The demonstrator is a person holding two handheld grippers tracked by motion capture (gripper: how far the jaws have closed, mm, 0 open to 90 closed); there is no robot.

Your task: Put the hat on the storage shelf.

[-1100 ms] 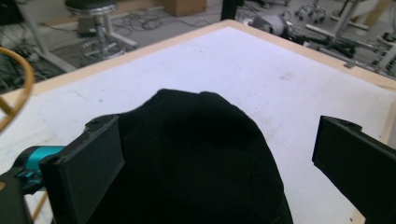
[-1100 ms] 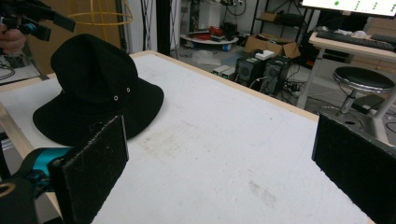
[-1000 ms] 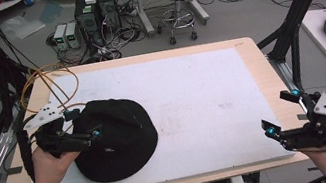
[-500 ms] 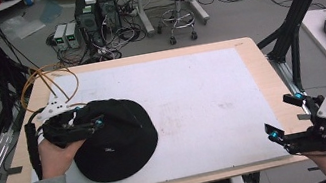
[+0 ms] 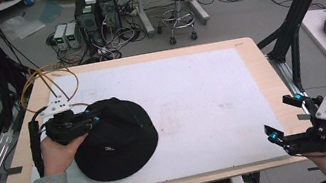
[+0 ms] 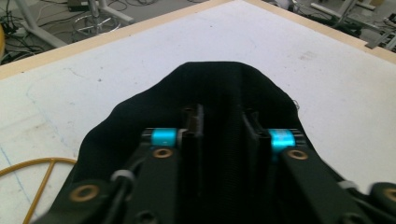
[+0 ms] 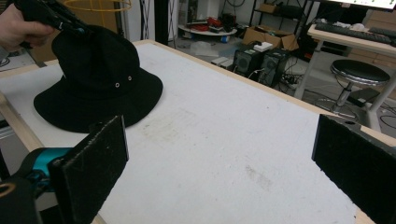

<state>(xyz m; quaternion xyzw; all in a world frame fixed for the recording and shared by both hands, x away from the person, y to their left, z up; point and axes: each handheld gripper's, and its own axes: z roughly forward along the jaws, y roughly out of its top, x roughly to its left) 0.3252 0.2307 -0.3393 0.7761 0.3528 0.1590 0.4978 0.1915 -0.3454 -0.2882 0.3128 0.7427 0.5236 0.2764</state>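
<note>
A black bucket hat lies brim-down on the left part of the white mat. My left gripper is at the hat's left side, shut on a raised fold of the crown. In the left gripper view the fabric of the hat is pinched between the two jaws of the left gripper. The right gripper view shows the hat far off, with the left gripper at its top. My right gripper hovers at the table's front right corner, open and holding nothing.
An orange cable loop lies on the table's far left corner. The wooden table edge rims the mat. A black frame post rises at the right. A stool and computer boxes stand on the floor beyond.
My left gripper has moved right and away from the person onto the hat's crown and shut on a fold of it. The right gripper drifted slightly right, still open.
</note>
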